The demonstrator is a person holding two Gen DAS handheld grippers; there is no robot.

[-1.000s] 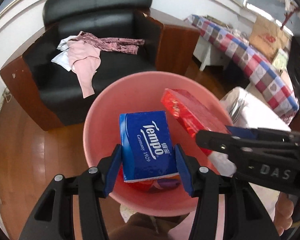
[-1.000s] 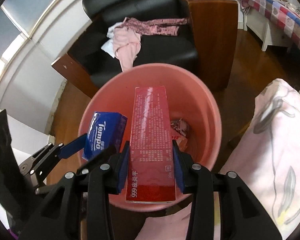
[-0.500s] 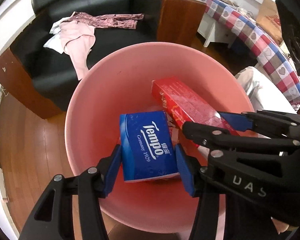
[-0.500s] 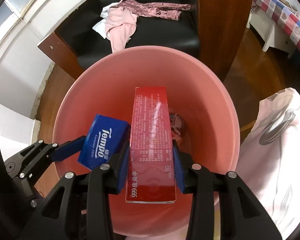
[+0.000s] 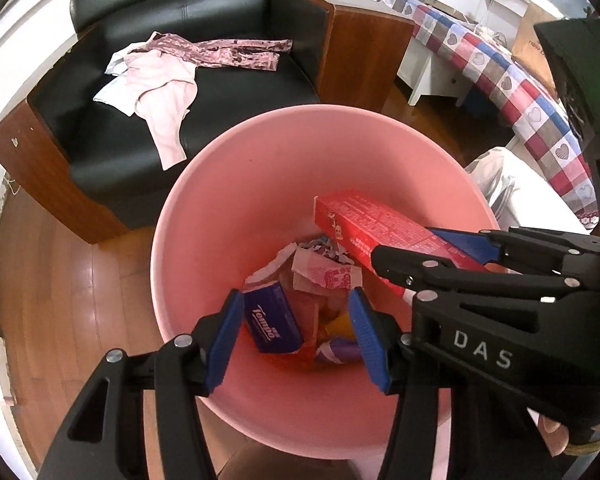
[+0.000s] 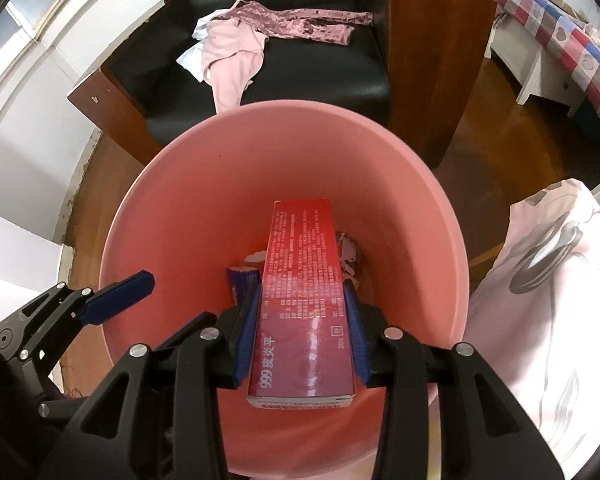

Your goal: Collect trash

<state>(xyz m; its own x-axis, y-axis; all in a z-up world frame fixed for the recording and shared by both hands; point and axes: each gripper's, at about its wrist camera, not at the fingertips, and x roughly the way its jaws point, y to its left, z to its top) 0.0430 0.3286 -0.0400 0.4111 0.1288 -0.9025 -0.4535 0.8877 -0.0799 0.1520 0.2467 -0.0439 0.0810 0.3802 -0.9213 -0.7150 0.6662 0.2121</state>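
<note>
Tissue pack [image 5: 274, 323] in bin [image 5: 188, 216] among scraps; long box [image 6: 304, 296] above bin; armchair [image 5: 228, 92] behind.

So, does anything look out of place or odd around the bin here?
Only the clothes strewn across the black armchair. The pink bin stands upright, trash inside, nothing spilled on the wooden floor.

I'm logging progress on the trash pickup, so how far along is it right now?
Done: the blue Tempo tissue pack lies in the pink plastic bin among crumpled wrappers, and the left gripper is open above it. In hand: the right gripper is shut on the long red cardboard box, held over the bin. Left: letting that box go.
</note>
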